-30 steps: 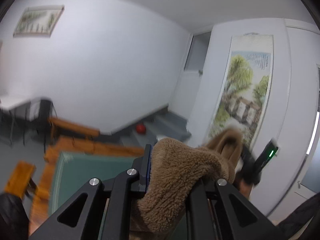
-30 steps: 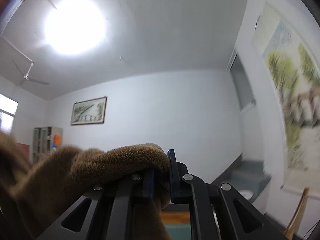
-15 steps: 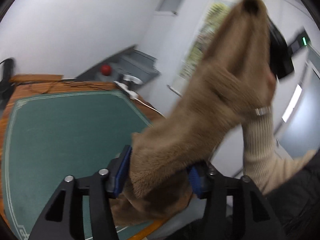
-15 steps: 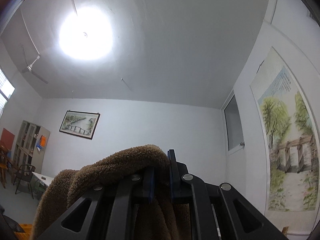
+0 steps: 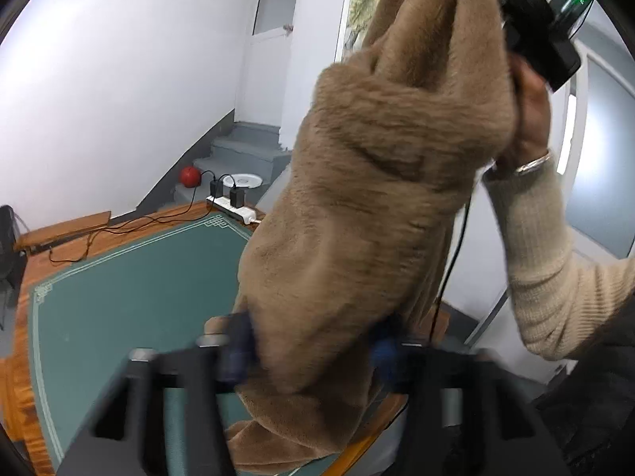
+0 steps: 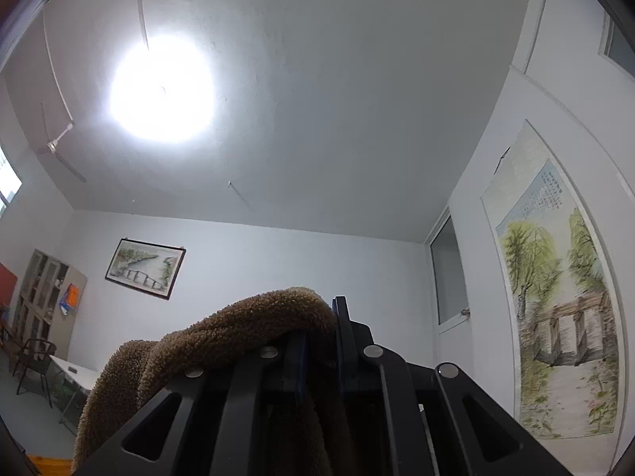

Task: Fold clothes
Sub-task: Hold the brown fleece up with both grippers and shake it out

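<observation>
Left wrist view shows the left gripper low and blurry, with its jaws closing on the bottom part of the fuzzy brown garment. The cloth sits right between the two jaws, and I judge the pads are just about squeezing it. High above and to the right of this gripper, the right gripper holds the top of the same garment, with the person's hand and cream sleeve behind it. I think it is held up high like this so the garment hangs long and straight, which makes it easier to lay flat and fold.

From the right wrist view, the right gripper is clamped tight on a thick fold of the garment, which drapes off to its left.

Below and ahead of the left gripper lies the green table top with a wooden edge. At its far side sit a white power strip and black cords. Beyond are gray steps and a red ball. Above the right gripper are a bright ceiling lamp, a ceiling fan, a framed picture and a tall scroll painting.
</observation>
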